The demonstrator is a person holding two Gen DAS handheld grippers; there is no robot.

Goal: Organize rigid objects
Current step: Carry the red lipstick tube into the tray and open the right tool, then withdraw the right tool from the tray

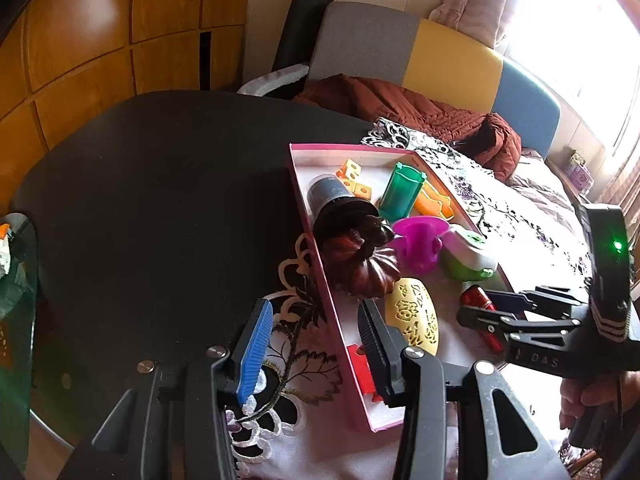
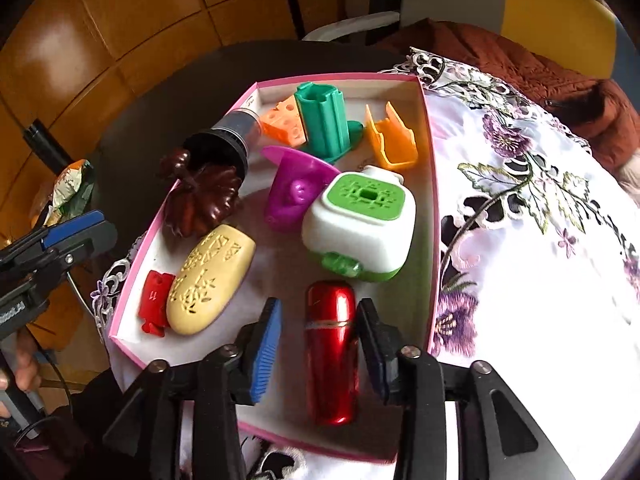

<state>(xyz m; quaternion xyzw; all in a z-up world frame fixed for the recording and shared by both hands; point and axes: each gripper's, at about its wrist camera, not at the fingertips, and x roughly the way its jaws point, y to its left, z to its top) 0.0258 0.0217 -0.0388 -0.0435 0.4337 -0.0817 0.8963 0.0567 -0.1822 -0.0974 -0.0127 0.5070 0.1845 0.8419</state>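
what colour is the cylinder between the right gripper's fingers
Shiny metallic red cylinder; right wrist view shows it best.

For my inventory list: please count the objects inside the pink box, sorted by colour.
Orange: 2
Green: 2
Red: 2
Purple: 1
Brown: 1
Cream: 1
Dark grey: 1
Total: 10

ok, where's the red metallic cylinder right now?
The red metallic cylinder lies in the pink box at its near end, between the right gripper's open jaws in the right wrist view, below the white-and-green container.
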